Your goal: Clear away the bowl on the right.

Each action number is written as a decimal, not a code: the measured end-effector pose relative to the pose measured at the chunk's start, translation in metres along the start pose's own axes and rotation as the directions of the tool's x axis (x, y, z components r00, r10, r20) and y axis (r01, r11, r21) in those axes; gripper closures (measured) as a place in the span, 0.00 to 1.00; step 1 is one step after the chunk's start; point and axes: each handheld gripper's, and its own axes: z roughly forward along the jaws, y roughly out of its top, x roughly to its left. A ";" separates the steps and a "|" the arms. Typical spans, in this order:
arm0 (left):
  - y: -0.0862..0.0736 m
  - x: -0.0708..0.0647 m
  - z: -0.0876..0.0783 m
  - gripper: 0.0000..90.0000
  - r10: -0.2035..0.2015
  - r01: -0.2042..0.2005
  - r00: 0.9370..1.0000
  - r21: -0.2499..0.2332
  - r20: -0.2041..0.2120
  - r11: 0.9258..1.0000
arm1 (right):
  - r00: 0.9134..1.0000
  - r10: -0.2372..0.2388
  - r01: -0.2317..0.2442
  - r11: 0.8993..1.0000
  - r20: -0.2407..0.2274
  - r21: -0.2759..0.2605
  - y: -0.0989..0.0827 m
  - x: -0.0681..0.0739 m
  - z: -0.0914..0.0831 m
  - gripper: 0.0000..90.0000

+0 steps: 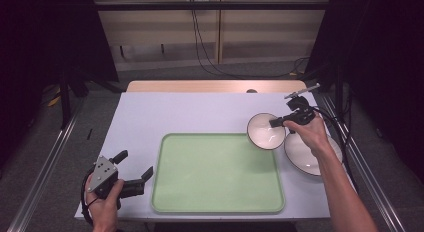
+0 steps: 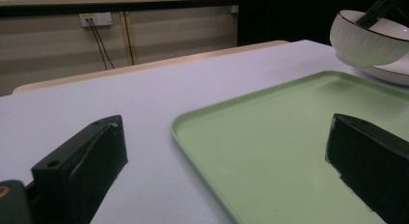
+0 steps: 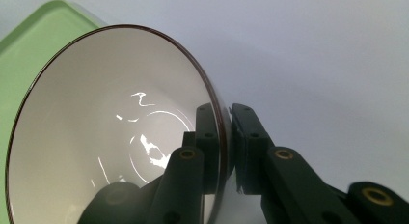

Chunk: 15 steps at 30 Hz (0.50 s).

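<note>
Over tray's (image 1: 218,202) right corner, our right gripper (image 1: 278,122) pinches bowl (image 1: 265,132) rim; left gripper (image 1: 134,168) open; lower bowl level, slowly.

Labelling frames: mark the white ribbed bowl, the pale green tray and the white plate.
White ribbed bowl (image 1: 264,132), high view, inner wall.
Pale green rectangular tray (image 1: 218,210), high view, near rim.
White plate (image 1: 303,155), high view, bare face.

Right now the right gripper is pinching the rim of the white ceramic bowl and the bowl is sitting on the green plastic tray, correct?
Not quite. The right gripper does pinch the white ceramic bowl by its rim, but the left gripper view shows it lifted, beside the green plastic tray.
</note>
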 end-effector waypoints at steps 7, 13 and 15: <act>0.000 -0.002 0.001 0.01 -0.005 0.005 1.000 0.001 0.015 1.000 | 1.000 -0.016 0.015 0.999 0.012 0.030 0.001 0.000 0.009 0.92; 0.001 -0.001 0.001 0.01 0.000 0.000 1.000 0.003 0.009 1.000 | 1.000 -0.001 0.001 0.999 0.016 0.044 0.001 0.002 0.018 0.92; 0.001 -0.001 0.001 0.01 0.001 -0.001 1.000 0.003 0.010 1.000 | 1.000 0.011 -0.012 0.998 0.013 0.054 0.002 0.002 0.020 0.92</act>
